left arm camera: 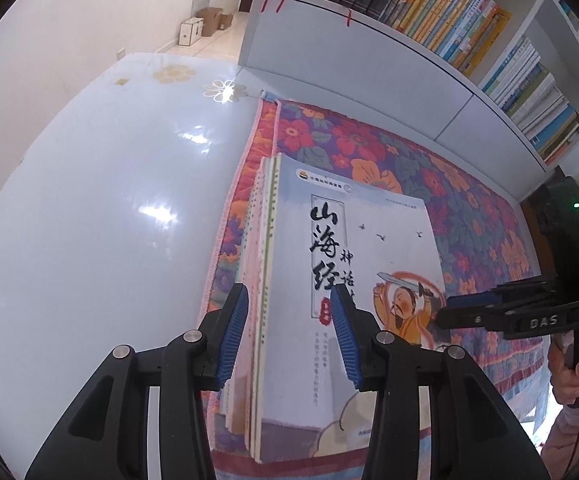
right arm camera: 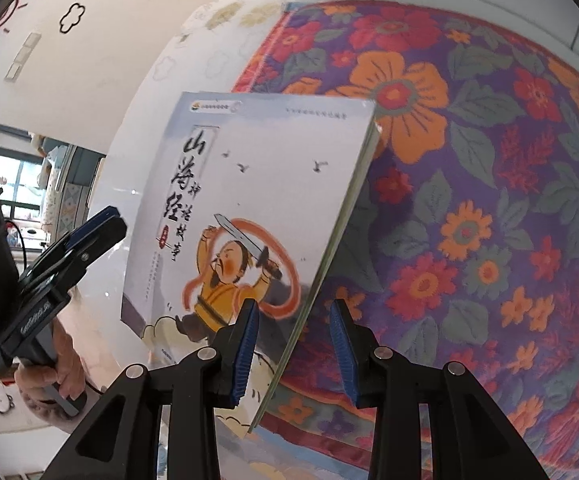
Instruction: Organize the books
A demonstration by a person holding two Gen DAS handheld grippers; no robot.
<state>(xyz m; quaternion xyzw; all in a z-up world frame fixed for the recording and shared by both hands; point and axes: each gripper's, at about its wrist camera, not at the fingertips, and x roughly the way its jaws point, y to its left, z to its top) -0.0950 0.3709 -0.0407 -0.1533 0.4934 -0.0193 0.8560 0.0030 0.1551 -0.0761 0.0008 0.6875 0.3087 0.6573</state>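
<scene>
A stack of books (left arm camera: 329, 280) lies flat on the floral cloth (left arm camera: 429, 184), near that cloth's edge where the glossy white table (left arm camera: 89, 200) shows bare. The top book (right arm camera: 257, 208) has a pale cover with large black brush characters and a cartoon figure in yellow raising a sword. Beneath it, on the side of the stack nearest the bare table, the spines and page edges of thinner books (left arm camera: 255, 264) show.

The left gripper (left arm camera: 289, 340) straddles that spine side of the stack: its blue pads stand apart, one outside the spines, the other over the top cover, and neither visibly presses on the books. The right gripper (right arm camera: 293, 350) straddles the opposite edge of the stack, the long side facing the open cloth; its pads are spread too, with clear gaps to the cover's edge, so it holds nothing. In the right wrist view, the top book's edge looks lifted off the cloth, though the lens distortion makes that uncertain.

Beyond the stack, past the far edge of the cloth, a white bookshelf (left arm camera: 369, 40) holds upright rows of dark and colourful books
</scene>
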